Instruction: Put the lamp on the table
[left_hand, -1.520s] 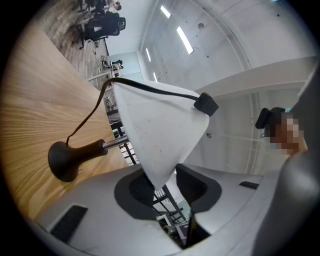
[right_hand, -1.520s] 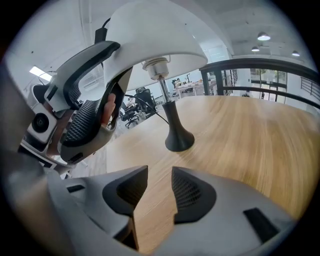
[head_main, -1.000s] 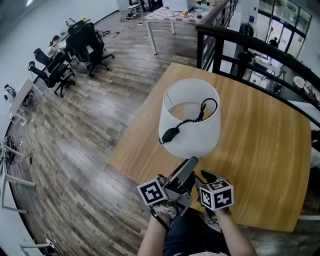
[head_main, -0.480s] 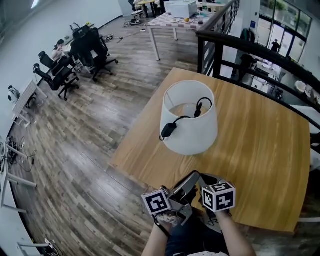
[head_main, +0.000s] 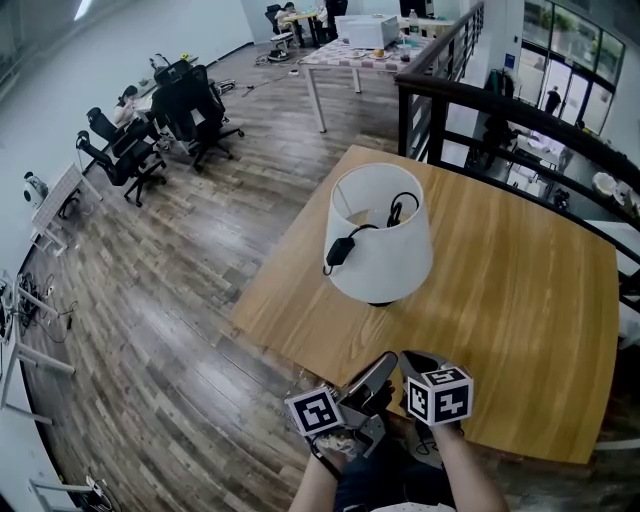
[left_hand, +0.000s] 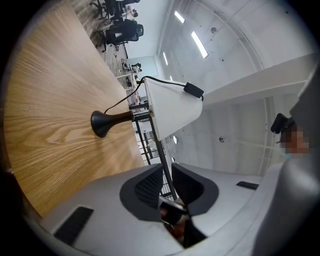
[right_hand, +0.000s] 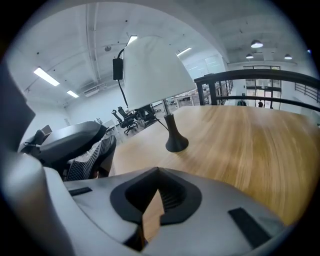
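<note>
The lamp (head_main: 380, 240) stands upright on the wooden table (head_main: 520, 300), with a white shade, a black foot and a black cord with its switch (head_main: 336, 254) draped over the shade's rim. Both grippers hang at the table's near edge, apart from the lamp. My left gripper (head_main: 375, 368) is closing its jaws, with a narrow gap left and nothing between them. My right gripper (head_main: 415, 358) is shut and empty. The left gripper view has the lamp (left_hand: 170, 107) ahead of my left gripper (left_hand: 167, 172). In the right gripper view the lamp (right_hand: 150, 75) stands beyond my right gripper (right_hand: 159, 187).
A black railing (head_main: 500, 95) runs along the table's far side. Office chairs (head_main: 150, 130) stand at the left on the wooden floor (head_main: 150, 300), and another table (head_main: 350, 45) is far back.
Both grippers have drawn back from the lamp, which now stands alone on the table. The left jaws have narrowed.
</note>
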